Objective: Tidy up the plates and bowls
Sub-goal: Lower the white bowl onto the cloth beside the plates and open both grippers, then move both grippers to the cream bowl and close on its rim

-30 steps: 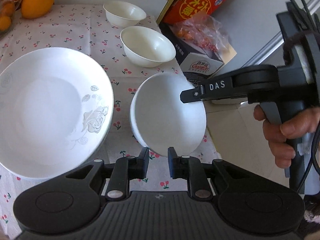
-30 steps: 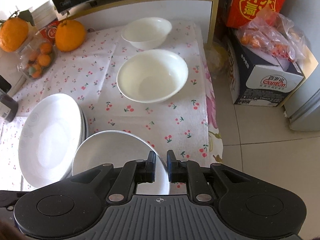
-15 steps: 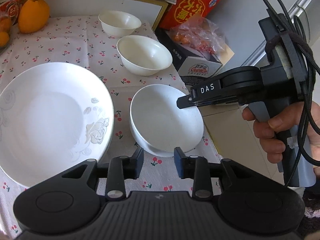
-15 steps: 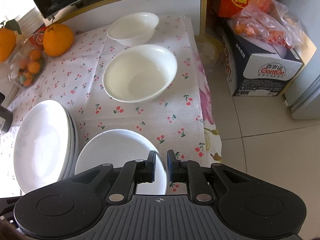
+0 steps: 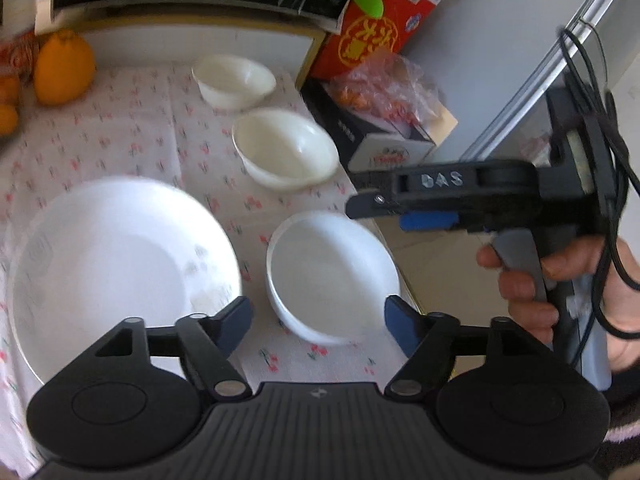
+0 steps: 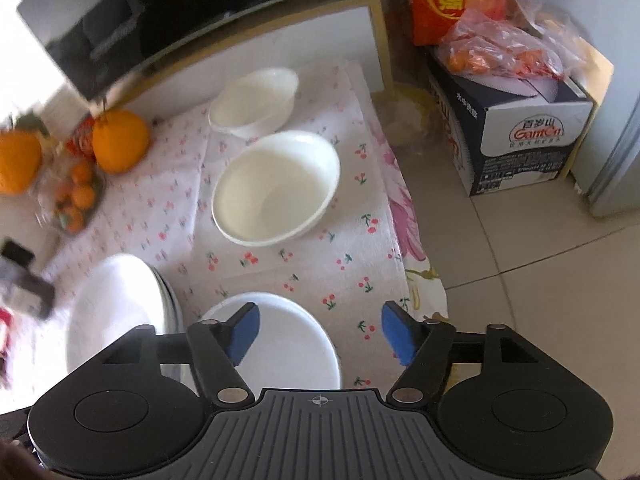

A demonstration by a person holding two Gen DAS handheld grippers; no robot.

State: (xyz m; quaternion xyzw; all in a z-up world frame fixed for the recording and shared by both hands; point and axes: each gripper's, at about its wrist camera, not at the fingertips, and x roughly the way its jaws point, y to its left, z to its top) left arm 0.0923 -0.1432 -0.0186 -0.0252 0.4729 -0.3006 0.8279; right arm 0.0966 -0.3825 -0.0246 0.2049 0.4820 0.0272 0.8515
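Note:
A white bowl (image 5: 332, 272) (image 6: 280, 344) sits on the cherry-print cloth near the table's right edge, beside a stack of large white plates (image 5: 116, 264) (image 6: 120, 320). Two more white bowls stand farther back: a mid-size one (image 5: 286, 152) (image 6: 276, 188) and a small one (image 5: 234, 80) (image 6: 254, 100). My left gripper (image 5: 318, 322) is open, just above and short of the near bowl. My right gripper (image 6: 318, 330) is open above that bowl's right rim; it shows from the side in the left wrist view (image 5: 400, 204), apart from the bowl.
Oranges (image 5: 64, 66) (image 6: 120, 140) lie at the back left. A cardboard box with a bag of fruit (image 6: 516, 120) and a red box (image 5: 376, 36) stand on the floor right of the table. The table's edge (image 6: 404, 264) drops to tiled floor.
Both grippers opened. My right gripper let go of the near bowl, which now rests on the cloth, and both grippers pulled back and up.

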